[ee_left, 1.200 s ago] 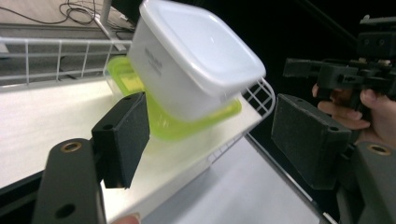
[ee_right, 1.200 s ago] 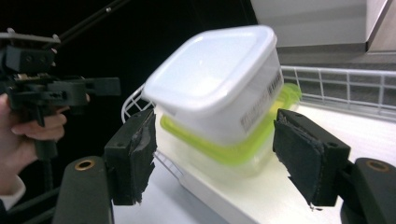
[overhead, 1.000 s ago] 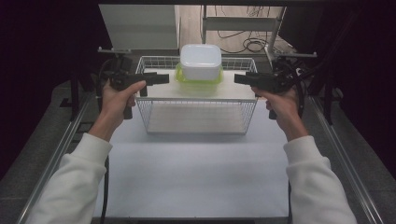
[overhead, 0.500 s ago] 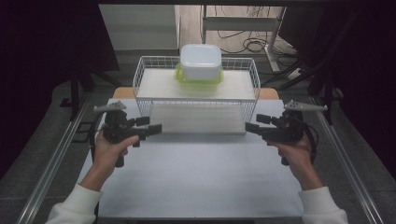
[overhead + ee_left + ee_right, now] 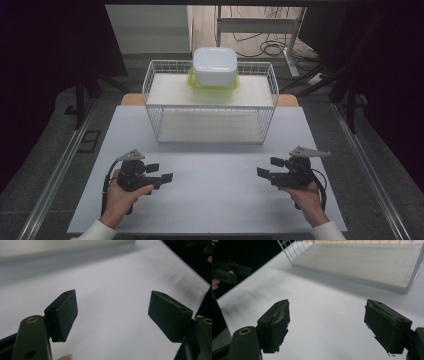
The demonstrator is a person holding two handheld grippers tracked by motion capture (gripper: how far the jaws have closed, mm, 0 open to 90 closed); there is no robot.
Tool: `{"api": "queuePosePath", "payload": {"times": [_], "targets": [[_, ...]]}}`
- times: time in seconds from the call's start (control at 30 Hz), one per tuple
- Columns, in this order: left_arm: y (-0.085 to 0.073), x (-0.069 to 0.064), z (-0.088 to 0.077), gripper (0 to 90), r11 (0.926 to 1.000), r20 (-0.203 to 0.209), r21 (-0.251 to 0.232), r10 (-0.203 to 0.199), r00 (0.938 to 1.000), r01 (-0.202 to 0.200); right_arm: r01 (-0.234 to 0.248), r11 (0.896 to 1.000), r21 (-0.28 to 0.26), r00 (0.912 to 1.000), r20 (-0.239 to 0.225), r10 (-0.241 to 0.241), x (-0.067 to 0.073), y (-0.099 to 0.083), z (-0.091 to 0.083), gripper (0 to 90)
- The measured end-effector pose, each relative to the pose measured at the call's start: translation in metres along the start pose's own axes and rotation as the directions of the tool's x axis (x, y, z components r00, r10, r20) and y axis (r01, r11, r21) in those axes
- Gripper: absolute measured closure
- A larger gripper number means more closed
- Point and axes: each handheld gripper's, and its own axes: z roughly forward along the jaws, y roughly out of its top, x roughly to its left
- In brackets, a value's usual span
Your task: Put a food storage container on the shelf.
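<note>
Left gripper [image 5: 161,176]: lower left of the high view, over the table [image 5: 210,200], jaws wide, nothing between.
Right gripper [image 5: 266,172]: lower right, jaws just opened wide, nothing between.
Container [image 5: 215,66]: upper centre, atop the wire basket [image 5: 210,117].
My advice: lift both grippers evenly, approach the container's sides level.

Both hand-held grippers [image 5: 162,172] [image 5: 266,167] wide apart-jawed, empty

Each hand grips a matte black handheld tool: the left gripper [image 5: 161,172] and right gripper [image 5: 264,167] carry grey three-cornered plates on top and trail black cables. Their blocky black jaws show small screw holes and brass-coloured rivets; the right gripper's pads look frayed. White sleeves cover both wrists.
</note>
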Motion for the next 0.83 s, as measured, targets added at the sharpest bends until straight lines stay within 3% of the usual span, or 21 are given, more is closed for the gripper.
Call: {"api": "queuePosePath", "payload": {"times": [0.17, 0.37, 0.83], "targets": [[-0.001, 0.001, 0.001, 22.7, 1.0000, -0.004, -0.003, 0.000, 1.0000, 0.000, 0.033, 0.997, 0.076, 0.9993, 0.016, -0.035, 0.000, -0.008, 0.012, 18.4], [-0.002, 0.002, 0.000, 22.7, 0.9999, -0.020, -0.012, -0.001, 0.9998, 0.001, 0.009, 0.999, 0.048, 0.9997, 0.023, -0.010, -0.003, -0.009, 0.009, 18.5], [-0.001, 0.005, 0.002, 22.6, 1.0000, -0.030, -0.006, -0.003, 0.9996, 0.003, -0.021, 0.999, 0.041, 0.9995, 0.026, 0.020, -0.011, -0.013, 0.008, 18.4]]}}
